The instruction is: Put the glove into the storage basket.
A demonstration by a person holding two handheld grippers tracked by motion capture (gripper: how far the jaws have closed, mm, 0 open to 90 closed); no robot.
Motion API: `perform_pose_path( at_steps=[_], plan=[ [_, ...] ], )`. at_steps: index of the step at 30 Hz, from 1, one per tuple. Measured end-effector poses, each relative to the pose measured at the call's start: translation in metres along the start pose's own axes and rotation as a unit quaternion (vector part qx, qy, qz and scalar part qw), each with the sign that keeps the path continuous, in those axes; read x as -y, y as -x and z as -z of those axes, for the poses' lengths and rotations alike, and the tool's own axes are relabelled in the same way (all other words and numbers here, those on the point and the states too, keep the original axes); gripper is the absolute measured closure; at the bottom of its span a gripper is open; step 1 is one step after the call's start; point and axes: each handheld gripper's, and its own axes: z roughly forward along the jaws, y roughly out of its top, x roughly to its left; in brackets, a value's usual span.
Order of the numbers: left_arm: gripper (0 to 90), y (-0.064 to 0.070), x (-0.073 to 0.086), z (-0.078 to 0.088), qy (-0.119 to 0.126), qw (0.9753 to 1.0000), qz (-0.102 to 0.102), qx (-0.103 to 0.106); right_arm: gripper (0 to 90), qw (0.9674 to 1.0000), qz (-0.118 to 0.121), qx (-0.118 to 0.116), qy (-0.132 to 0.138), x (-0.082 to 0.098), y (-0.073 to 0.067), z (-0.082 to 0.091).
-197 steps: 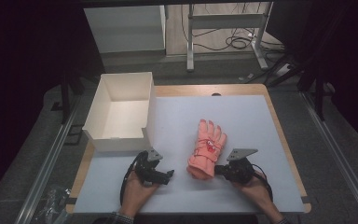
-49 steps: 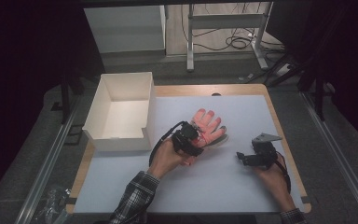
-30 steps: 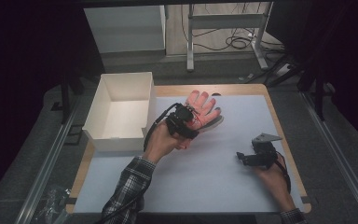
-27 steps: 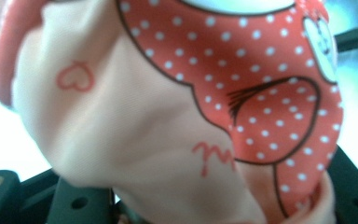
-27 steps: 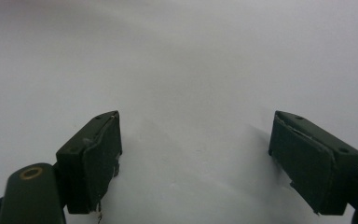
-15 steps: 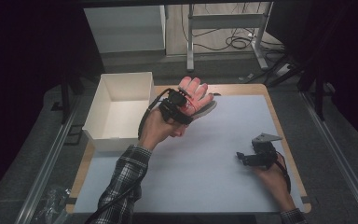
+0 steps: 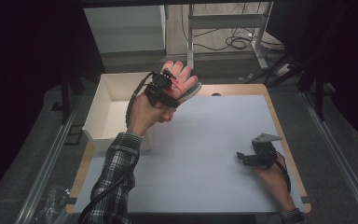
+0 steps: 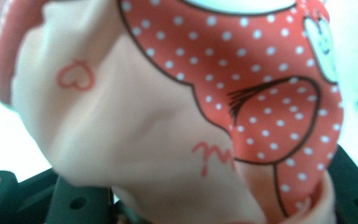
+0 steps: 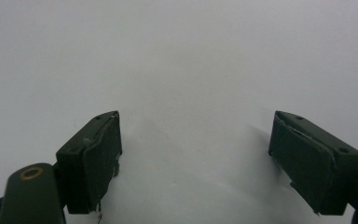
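A pink glove (image 7: 182, 80) with a red polka-dot print hangs in the air over the table's far edge, beside the white box. My left gripper (image 7: 165, 88) is shut on it, and the glove's fingers stick up past the jaws. In the left gripper view the glove (image 8: 177, 107) sits close up, bunched between the black jaws at the bottom. My right gripper (image 7: 242, 157) rests on the white mat near the right front, jaws open. In the right gripper view its jaws (image 9: 196, 163) stand wide apart over bare mat.
An open white box (image 7: 103, 112) stands at the table's left side, just left of the raised glove. The white mat (image 7: 205, 154) covers most of the wooden table. Metal rails run along both sides of the table on the floor.
My left gripper has lifted the glove off the mat and carried it up and to the left, toward the box's far right corner. The right gripper has stayed put.
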Motion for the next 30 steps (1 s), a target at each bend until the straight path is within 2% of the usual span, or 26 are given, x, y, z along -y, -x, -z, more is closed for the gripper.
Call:
perform_pose_path(
  at_steps=[5,10,11,14,16,17,18,21,23,27,30],
  plan=[
    [43.3,-0.012,0.003,0.009,0.004,0.9998,0.014,-0.013,17.3,1.0000,0.000,0.000,0.000,0.000,0.000,0.000],
    [43.2,-0.031,0.011,0.018,0.007,0.9988,0.038,-0.031,17.2,1.0000,0.000,0.000,0.000,0.000,0.000,0.000],
    [43.2,-0.031,0.011,0.018,0.007,0.9988,0.038,-0.031,17.2,1.0000,0.000,0.000,0.000,0.000,0.000,0.000],
    [43.1,-0.045,0.020,0.023,0.008,0.9975,0.055,-0.043,17.3,1.0000,0.000,0.000,0.000,0.000,0.000,0.000],
    [43.1,-0.049,0.023,0.024,0.009,0.9971,0.059,-0.046,17.3,1.0000,-0.001,0.000,0.000,0.000,0.000,0.000],
    [42.9,-0.056,0.028,0.026,0.010,0.9961,0.069,-0.054,17.3,1.0000,0.001,0.000,0.000,0.000,0.000,0.000],
    [42.8,-0.056,0.028,0.026,0.010,0.9961,0.069,-0.054,17.3,1.0000,0.001,0.000,0.000,0.000,0.000,0.000],
    [42.7,-0.067,0.038,0.029,0.008,0.9943,0.085,-0.063,17.3,1.0000,0.001,0.001,0.000,0.000,0.000,0.000],
    [42.6,-0.077,0.048,0.030,0.009,0.9921,0.103,-0.070,17.3,1.0000,0.001,0.001,0.001,0.000,0.000,0.000],
    [42.5,-0.087,0.058,0.030,0.009,0.9903,0.117,-0.076,17.3,1.0000,0.001,0.001,0.000,0.000,0.000,0.000],
    [42.3,-0.098,0.068,0.027,0.011,0.9877,0.132,-0.082,17.2,1.0000,0.001,0.001,0.000,0.000,0.000,0.000]
  ],
)
